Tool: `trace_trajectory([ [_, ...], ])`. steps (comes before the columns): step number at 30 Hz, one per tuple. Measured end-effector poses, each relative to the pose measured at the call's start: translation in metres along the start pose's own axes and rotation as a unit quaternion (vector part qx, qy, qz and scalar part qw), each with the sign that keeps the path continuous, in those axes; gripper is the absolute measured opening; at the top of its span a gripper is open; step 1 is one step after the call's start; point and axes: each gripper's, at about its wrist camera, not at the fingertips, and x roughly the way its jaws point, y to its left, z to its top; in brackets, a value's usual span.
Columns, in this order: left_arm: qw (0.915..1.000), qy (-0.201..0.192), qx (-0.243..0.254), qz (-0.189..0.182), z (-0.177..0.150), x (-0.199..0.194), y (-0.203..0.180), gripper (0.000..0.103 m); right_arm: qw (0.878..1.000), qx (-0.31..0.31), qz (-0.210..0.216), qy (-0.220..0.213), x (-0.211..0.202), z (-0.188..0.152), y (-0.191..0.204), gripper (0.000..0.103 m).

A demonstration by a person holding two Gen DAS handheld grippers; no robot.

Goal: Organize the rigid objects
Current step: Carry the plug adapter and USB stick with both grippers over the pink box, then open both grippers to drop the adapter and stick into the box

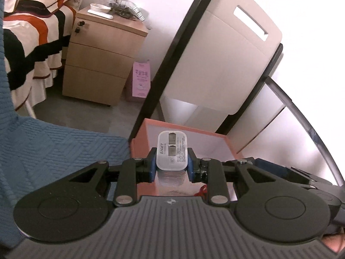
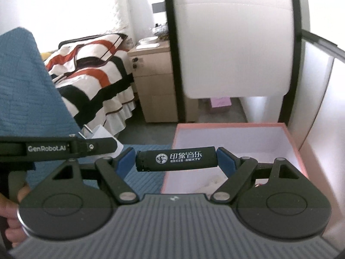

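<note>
In the left wrist view my left gripper [image 1: 172, 166] is shut on a small white card pack [image 1: 171, 152] printed with EAGET, its clear lower part hanging between the blue pads. It hovers over the open pink box [image 1: 141, 139]. In the right wrist view my right gripper [image 2: 176, 158] is shut on a black lighter [image 2: 177, 158] with white print, held lengthwise between the blue pads, end to end. The lighter sits above the left rim of the pink box [image 2: 293, 138], whose white inside shows a pale item at the bottom.
The box rests on a blue quilted cover [image 1: 54, 151]. Behind stand a white panel with black edging [image 1: 215, 54], a wooden drawer cabinet [image 1: 99, 60] and a striped bed [image 1: 30, 32]. The left gripper's body [image 2: 56, 147] and a hand [image 2: 10, 215] show at left.
</note>
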Motion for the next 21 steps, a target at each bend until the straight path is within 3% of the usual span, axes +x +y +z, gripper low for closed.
trace_trajectory([
  [8,0.9997,0.021,0.002,-0.008,-0.012,0.036,-0.033,0.031,1.0,0.022,-0.019,0.001,-0.003,-0.009,-0.044,0.084],
  [21,0.9955,0.094,-0.005,0.008,-0.069,0.101,-0.047,0.031,0.993,0.079,-0.042,0.08,0.019,-0.06,-0.107,0.084],
])
